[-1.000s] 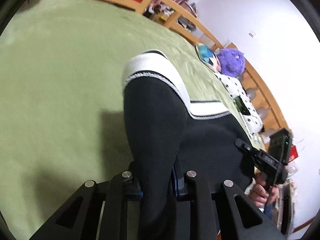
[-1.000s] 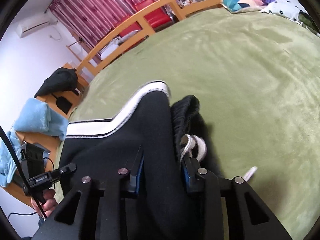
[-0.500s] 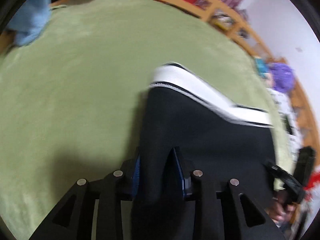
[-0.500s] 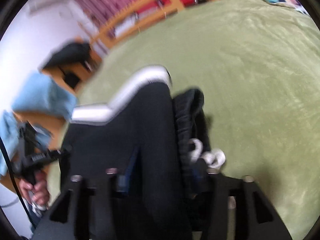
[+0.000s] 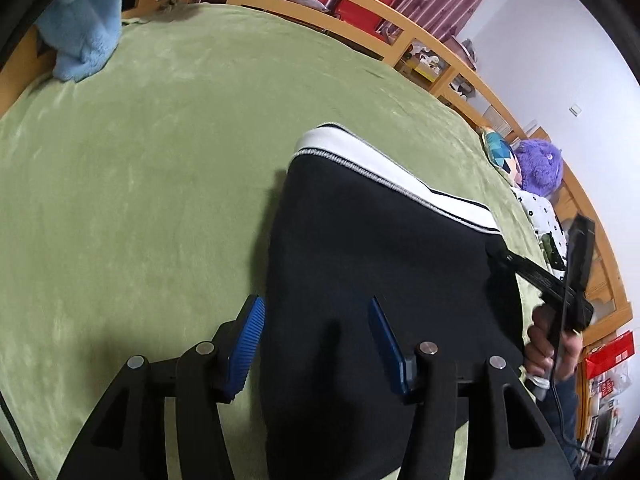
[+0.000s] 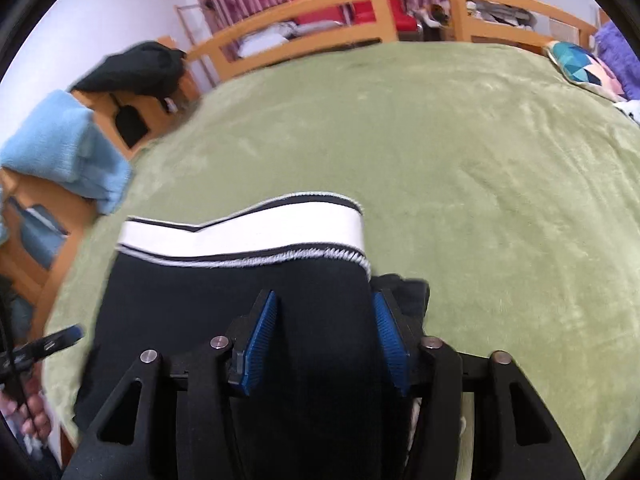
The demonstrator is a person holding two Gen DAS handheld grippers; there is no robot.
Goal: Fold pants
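Both my grippers are spread over the folded black pants on the green bed.

My left gripper [image 5: 316, 336] has its fingers [image 5: 250, 342] wide apart, one blue pad off the left edge of the pants [image 5: 380, 264] over the bed [image 5: 140, 184], the other over the black cloth. My right gripper [image 6: 324, 336] is also spread, its fingers [image 6: 260, 340] straddling a raised black fold; I cannot tell whether the pads touch it. The white stripe [image 6: 248, 232] runs across the far edge of the pants [image 6: 224, 300]. A blue blanket [image 5: 86, 28] lies at the bed's far left corner, a purple plush [image 5: 538, 166] at its right side.
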